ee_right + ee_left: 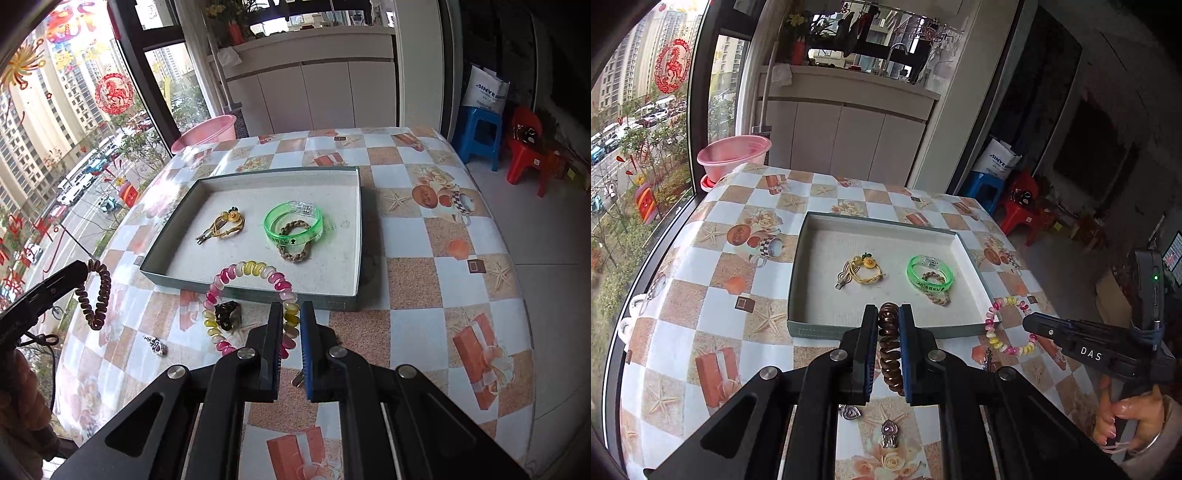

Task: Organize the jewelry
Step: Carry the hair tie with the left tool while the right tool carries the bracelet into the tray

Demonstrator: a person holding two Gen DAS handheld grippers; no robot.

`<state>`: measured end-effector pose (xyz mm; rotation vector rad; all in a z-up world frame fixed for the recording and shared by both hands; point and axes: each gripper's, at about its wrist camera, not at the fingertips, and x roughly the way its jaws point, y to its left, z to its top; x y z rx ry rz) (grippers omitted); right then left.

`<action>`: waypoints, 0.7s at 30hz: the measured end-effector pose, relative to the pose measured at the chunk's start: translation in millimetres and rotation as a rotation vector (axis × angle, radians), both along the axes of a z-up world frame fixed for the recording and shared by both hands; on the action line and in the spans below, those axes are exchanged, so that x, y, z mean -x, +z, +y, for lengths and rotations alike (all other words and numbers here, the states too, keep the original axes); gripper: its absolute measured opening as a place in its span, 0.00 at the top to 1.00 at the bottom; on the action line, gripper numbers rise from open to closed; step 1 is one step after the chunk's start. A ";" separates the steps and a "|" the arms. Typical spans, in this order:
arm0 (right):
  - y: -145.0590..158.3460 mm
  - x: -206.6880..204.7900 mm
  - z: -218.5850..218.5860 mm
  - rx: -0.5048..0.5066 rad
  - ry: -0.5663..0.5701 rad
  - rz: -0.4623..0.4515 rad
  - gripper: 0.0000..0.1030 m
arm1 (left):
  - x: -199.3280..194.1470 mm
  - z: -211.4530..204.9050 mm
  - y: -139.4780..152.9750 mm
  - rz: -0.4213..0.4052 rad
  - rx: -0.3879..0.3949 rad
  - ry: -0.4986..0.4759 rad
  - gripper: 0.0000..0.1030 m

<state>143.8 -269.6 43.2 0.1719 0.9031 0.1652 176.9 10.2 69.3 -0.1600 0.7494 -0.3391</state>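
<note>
My left gripper (888, 312) is shut on a brown spiral hair tie (889, 347), held above the table just before the near edge of the grey tray (886, 330); the tie also shows in the right wrist view (96, 295). My right gripper (291, 310) is shut on a pink-yellow spiral hair tie (251, 295), lifted near the tray's near right corner (1004, 325). In the tray lie a yellow hair tie with a clip (862, 271), a green bangle (929, 275) and a beige braided band (938, 291).
On the checkered tablecloth near me lie two small silver heart charms (849, 411) (888, 434), a black hair clip (227, 314) and a small silver piece (157, 345). A pink basin (733, 155) stands at the table's far left. Blue and red stools (480, 129) stand on the floor.
</note>
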 end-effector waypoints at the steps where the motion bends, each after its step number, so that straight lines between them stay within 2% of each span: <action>1: 0.3 -6.8 0.0 -0.006 -0.002 0.005 0.90 | -7.4 -0.7 1.4 0.000 0.000 0.002 0.77; 4: -2.3 -30.1 0.4 -0.023 -0.008 0.024 0.90 | -30.6 -4.8 0.8 0.003 -0.007 0.002 0.77; 7: -9.7 -55.1 3.5 -0.028 -0.007 0.055 0.90 | -54.1 -14.7 -8.2 0.009 -0.054 -0.003 0.77; 13: -37.2 -92.1 14.7 -0.042 0.019 0.143 0.90 | -91.9 -30.2 -40.5 0.082 -0.092 -0.026 0.77; 21: -73.5 -122.8 22.8 -0.010 0.020 0.225 0.91 | -126.9 -45.3 -78.1 0.155 -0.134 -0.027 0.77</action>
